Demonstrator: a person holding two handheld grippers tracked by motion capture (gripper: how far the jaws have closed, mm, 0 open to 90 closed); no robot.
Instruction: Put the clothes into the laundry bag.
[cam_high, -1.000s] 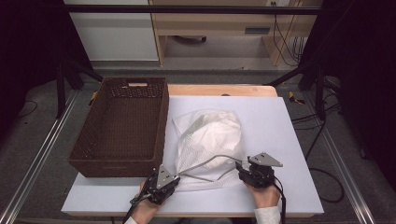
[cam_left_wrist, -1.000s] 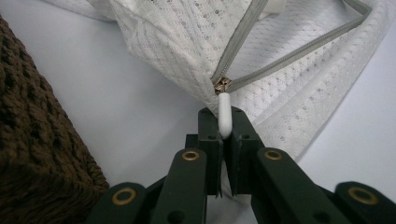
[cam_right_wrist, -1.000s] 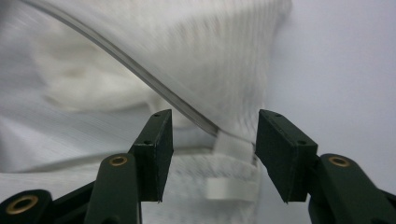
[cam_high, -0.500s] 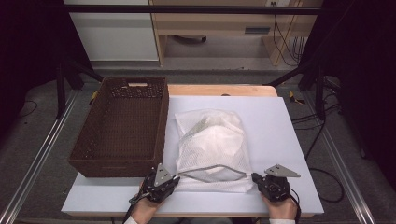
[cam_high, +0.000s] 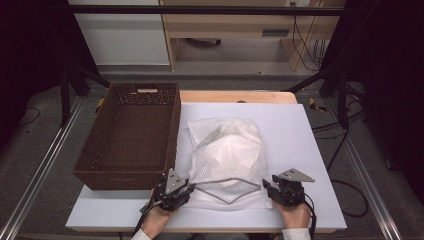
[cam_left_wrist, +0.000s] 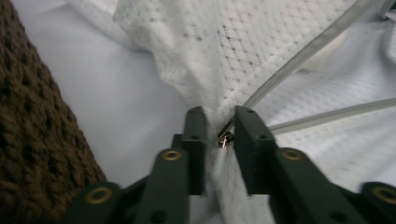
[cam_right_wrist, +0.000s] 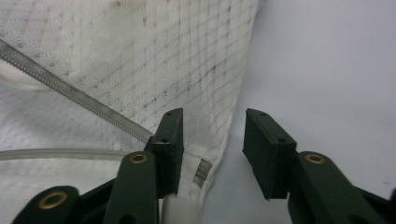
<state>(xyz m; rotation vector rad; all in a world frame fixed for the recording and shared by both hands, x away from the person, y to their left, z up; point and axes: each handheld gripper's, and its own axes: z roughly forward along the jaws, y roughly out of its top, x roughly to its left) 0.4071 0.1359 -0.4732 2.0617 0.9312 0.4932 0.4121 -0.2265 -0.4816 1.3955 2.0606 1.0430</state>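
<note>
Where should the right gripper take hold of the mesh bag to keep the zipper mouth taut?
Grip the mesh bag at its near right corner, where the zipper tape ends. Come in flat along the table from the person's side: that corner lies thin between the right gripper's parted jaws.

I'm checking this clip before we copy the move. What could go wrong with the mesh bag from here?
The left gripper pinches only thin mesh beside the zipper pull, so the mesh laundry bag could slip or tear if tugged. The right gripper, whose jaws have just been opening, stands open at the bag's corner, leaving that side unheld. The open zipper gapes; contents might spill.
</note>
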